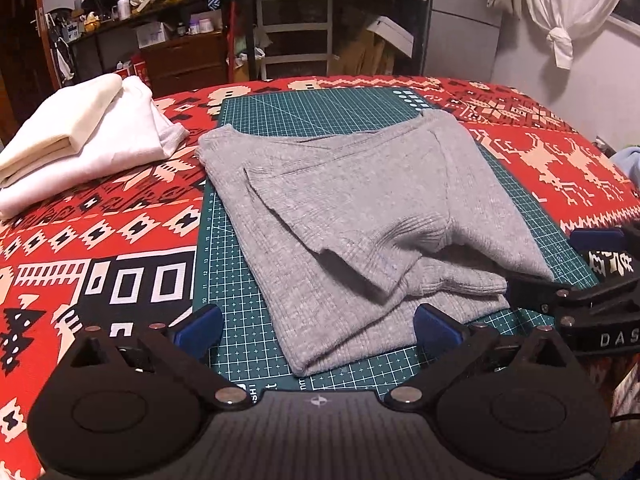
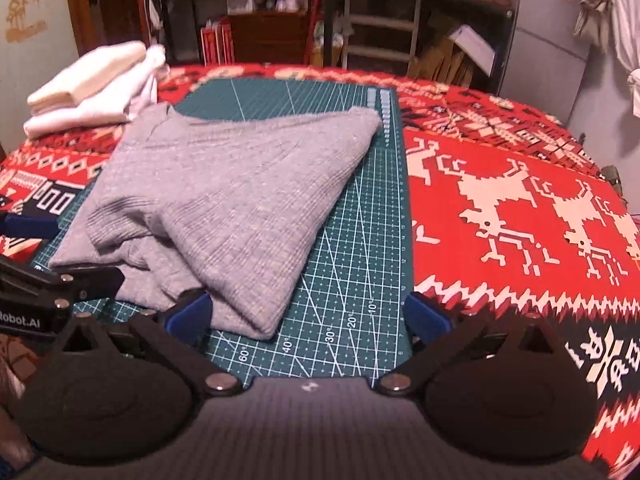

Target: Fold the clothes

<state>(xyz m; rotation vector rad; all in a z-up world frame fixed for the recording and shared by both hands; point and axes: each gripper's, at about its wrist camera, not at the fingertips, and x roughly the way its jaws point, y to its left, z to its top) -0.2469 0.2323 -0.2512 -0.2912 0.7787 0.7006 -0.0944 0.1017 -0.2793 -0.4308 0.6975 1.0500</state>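
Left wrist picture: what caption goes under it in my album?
Open left gripper hovers by a folded grey sweater on the green cutting mat.

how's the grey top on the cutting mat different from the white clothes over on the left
The grey top is ribbed, a single loosely folded piece with a rumpled near edge; it lies on the green mat. The white clothes are smooth, neatly stacked in layers, on the red patterned cloth. Both are folded.

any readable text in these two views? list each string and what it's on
"DAS": right gripper, on its body, cut off by the frame edge.
"Robot.AI": left gripper, on its body, start cut off.
"10", "20°", "30°", "40°", "60°": angle marks on the cutting mat.
"10" to "15": ruler scale on the mat's left edge; other print there is too small to read.
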